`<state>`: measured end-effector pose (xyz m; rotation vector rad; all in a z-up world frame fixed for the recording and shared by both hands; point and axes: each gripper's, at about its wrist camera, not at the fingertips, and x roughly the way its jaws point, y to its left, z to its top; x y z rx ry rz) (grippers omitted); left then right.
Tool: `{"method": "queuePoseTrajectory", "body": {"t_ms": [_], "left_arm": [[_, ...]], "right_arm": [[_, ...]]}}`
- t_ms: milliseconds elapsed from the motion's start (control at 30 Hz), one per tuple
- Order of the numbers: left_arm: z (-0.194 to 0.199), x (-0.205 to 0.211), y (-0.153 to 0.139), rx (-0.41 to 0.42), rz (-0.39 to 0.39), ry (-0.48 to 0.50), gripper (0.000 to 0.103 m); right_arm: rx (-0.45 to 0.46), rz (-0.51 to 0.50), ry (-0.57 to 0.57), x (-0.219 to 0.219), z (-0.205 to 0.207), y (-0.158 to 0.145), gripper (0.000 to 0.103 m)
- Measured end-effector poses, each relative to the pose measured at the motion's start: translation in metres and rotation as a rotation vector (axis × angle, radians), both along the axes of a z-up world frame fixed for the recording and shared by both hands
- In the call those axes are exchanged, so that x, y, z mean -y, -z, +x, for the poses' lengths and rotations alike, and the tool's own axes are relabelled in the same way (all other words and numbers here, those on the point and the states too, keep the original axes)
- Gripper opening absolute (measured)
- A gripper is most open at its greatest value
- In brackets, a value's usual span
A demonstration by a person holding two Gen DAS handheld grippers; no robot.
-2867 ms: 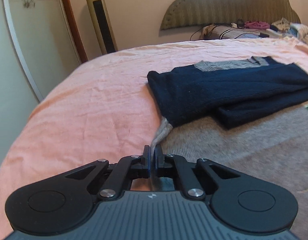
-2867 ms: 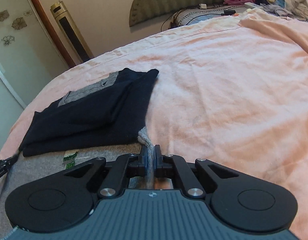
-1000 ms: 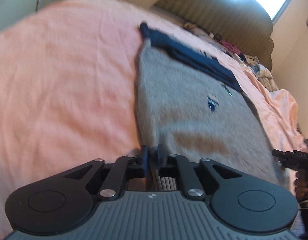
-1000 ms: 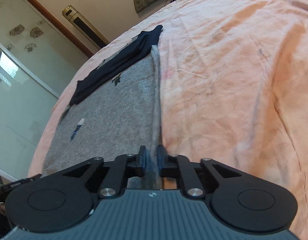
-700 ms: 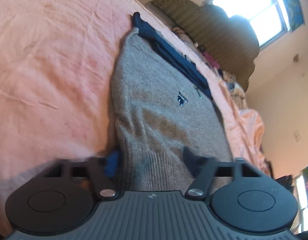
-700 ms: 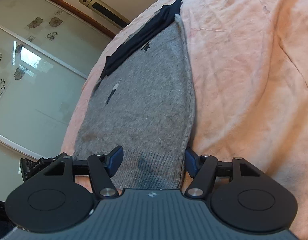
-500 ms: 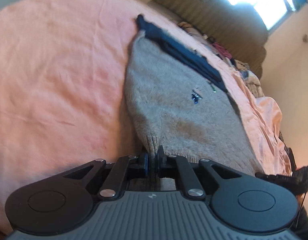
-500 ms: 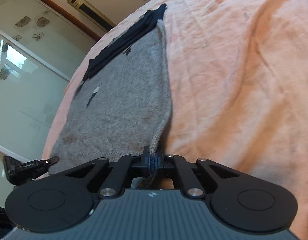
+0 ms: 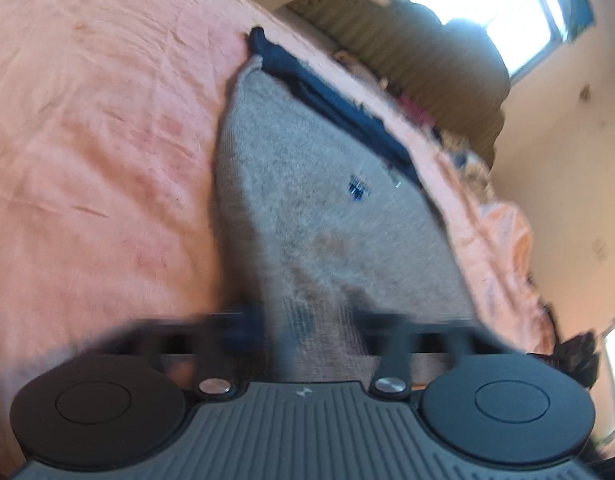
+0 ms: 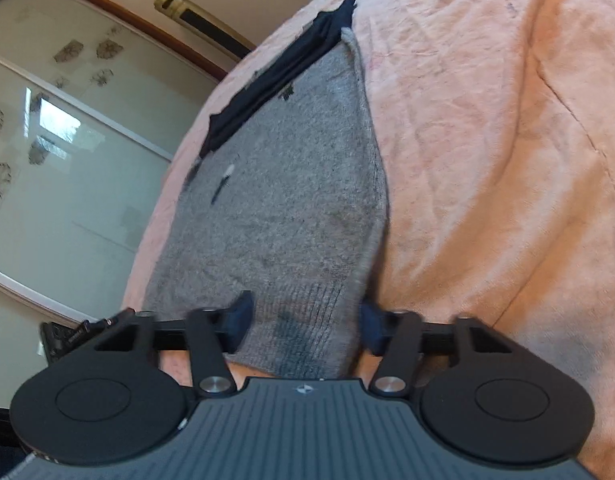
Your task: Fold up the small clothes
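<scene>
- The grey knitted sweater lies flat on the bed's wrinkled peach-pink sheet, ribbed hem nearest the cameras.
- Its folded dark navy sleeves lie across the far end.
- The right gripper has its jaws apart, straddling the hem corner without pressing it.
- The left gripper is motion-blurred; its jaws look apart too, hem between them.
- A padded olive headboard stands behind.

Bedroom, daylight, bed in pink sheet

Bed with olive padded headboard; bright window above it; cream walls; frosted floral sliding doors; gold tower fan by wall.
</scene>
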<state>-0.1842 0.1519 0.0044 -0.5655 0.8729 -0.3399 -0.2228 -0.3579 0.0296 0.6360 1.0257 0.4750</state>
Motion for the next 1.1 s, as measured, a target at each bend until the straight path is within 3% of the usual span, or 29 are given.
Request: {"method": "queuePoseTrajectory", "body": {"t_ms": [67, 200, 267, 333, 367, 467, 533, 600, 633, 667, 700, 733, 800, 867, 967, 1000, 1033, 1100], "left_arm": [[-0.001, -0.003, -0.004, 0.001, 0.070, -0.014, 0.007], [-0.030, -0.017, -0.044, 0.164, 0.116, 0.011, 0.007], [-0.035, -0.015, -0.042, 0.144, 0.172, 0.030, 0.007], [-0.029, -0.012, -0.020, 0.056, 0.222, 0.029, 0.007], [-0.026, -0.010, -0.011, 0.019, 0.247, 0.030, 0.007], [-0.027, -0.011, -0.016, 0.035, 0.265, 0.020, 0.012], [-0.028, -0.019, -0.033, 0.070, 0.281, -0.004, 0.013], [-0.022, -0.023, -0.060, 0.161, 0.378, -0.058, 0.022], [-0.012, -0.021, -0.073, 0.218, 0.420, -0.084, 0.036], [0.000, -0.016, -0.081, 0.270, 0.442, -0.106, 0.059], [0.017, -0.006, -0.089, 0.320, 0.456, -0.126, 0.073], [0.036, 0.008, -0.091, 0.362, 0.468, -0.137, 0.079], [0.085, 0.041, -0.086, 0.386, 0.510, -0.128, 0.079], [0.139, 0.074, -0.069, 0.341, 0.552, -0.091, 0.078], [0.204, 0.102, -0.030, 0.220, 0.654, -0.059, 0.077], [0.217, 0.102, -0.015, 0.184, 0.696, -0.056, 0.077], [0.222, 0.096, -0.002, 0.162, 0.733, -0.062, 0.080], [0.209, 0.073, 0.007, 0.238, 0.680, -0.061, 0.081]], "right_arm": [[0.036, -0.010, -0.003, 0.002, -0.003, -0.006, 0.009], [0.138, 0.002, 0.037, 0.025, -0.029, -0.037, 0.009], [0.085, -0.036, 0.035, 0.028, -0.031, -0.025, 0.009], [0.025, -0.052, 0.028, 0.024, -0.028, -0.004, 0.009], [0.039, -0.033, 0.029, 0.022, -0.027, 0.001, 0.007], [0.021, -0.015, 0.053, 0.024, -0.022, 0.002, 0.007], [0.020, -0.055, 0.060, 0.026, -0.019, -0.010, 0.017], [0.086, -0.106, 0.132, 0.032, -0.009, -0.034, 0.039], [0.137, -0.125, 0.154, 0.032, 0.002, -0.046, 0.040], [0.176, -0.136, 0.161, 0.029, 0.014, -0.055, 0.040], [0.220, -0.151, 0.174, 0.022, 0.037, -0.063, 0.040], [0.248, -0.164, 0.182, 0.011, 0.059, -0.068, 0.040], [0.292, -0.168, 0.154, -0.017, 0.112, -0.067, 0.040], [0.286, -0.170, 0.117, -0.045, 0.164, -0.056, 0.041], [0.230, -0.352, 0.146, -0.081, 0.233, -0.025, 0.044], [0.233, -0.439, 0.150, -0.089, 0.246, -0.014, 0.042], [0.312, -0.485, 0.154, -0.089, 0.244, -0.011, 0.040], [0.371, -0.503, 0.142, -0.075, 0.234, -0.002, 0.036]]}}
